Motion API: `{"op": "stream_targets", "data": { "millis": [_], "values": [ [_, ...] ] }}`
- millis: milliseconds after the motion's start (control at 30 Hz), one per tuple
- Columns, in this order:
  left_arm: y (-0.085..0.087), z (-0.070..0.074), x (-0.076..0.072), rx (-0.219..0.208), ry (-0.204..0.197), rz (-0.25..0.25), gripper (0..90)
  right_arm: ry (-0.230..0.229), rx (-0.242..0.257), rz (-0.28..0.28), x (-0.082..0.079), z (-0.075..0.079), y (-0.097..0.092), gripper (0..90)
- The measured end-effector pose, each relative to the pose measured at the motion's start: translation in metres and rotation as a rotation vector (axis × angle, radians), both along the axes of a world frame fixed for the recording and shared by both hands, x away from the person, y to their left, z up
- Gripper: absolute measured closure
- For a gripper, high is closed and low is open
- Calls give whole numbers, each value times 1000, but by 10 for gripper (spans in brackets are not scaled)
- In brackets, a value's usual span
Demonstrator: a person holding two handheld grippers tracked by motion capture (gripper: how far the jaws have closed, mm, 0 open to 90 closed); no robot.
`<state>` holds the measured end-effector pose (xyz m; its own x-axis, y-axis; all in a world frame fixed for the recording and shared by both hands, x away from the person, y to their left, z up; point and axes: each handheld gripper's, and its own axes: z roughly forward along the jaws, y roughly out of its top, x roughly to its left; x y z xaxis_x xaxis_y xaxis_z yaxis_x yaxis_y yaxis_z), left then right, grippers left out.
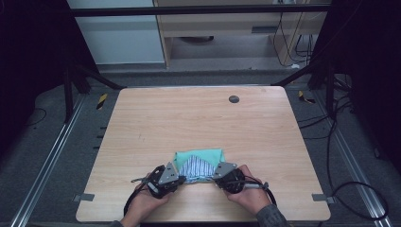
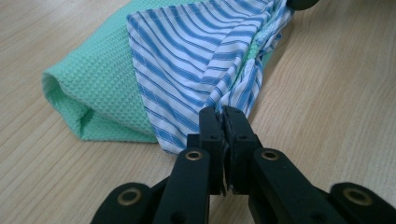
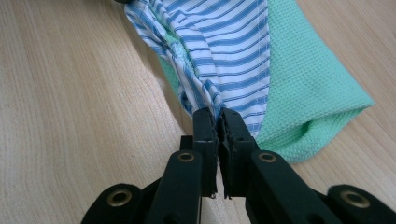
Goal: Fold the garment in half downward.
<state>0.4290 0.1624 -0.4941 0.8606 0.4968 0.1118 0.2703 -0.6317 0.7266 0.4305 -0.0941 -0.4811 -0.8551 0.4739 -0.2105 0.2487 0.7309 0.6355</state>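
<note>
Wooden table point(image 1: 198, 123) underneath, both the left gripper point(image 2: 223, 116) and right gripper point(image 3: 217, 117) pinch the striped cloth point(image 2: 196, 60) over the green towel point(image 2: 93, 88); uneven pulling could likely drag the bundle apart.

Even, soft light; high view slightly blurred with dark corners

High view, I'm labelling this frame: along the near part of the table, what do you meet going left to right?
Left gripper → striped cloth, lying on the green cloth → right gripper. Each gripper is shut on a near corner of the striped cloth.
</note>
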Motion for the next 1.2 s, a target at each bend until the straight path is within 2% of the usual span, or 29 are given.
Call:
{"op": "stream_targets", "data": {
  "millis": [300,433,567,700,767,833,967,1067,1133,1200],
  "values": [
    [1,1,-5,-12,5,-4,863,9,-6,8,-7,-2,-1,831],
    [6,6,-7,-55,3,11,810,14,21,-14,-10,2,-5,717],
    [10,13,-8,-97,-20,34,755,19,54,-15,-11,8,-7,632],
    [8,19,-5,-131,-55,48,714,12,69,-17,-10,12,-1,560],
    [4,18,0,-110,-60,53,700,12,80,-17,-8,14,3,532],
    [3,14,3,-108,-23,45,714,14,85,-17,-6,14,6,527],
    [-1,7,-1,-61,5,17,766,26,83,1,-5,11,12,594],
    [-2,5,-5,-34,17,-1,783,44,61,26,-8,6,14,629],
    [-3,2,-6,-11,30,-16,777,53,51,33,-10,3,14,615],
    [-2,2,-8,-20,22,-13,738,60,42,36,-12,0,13,570]
  ]
}}
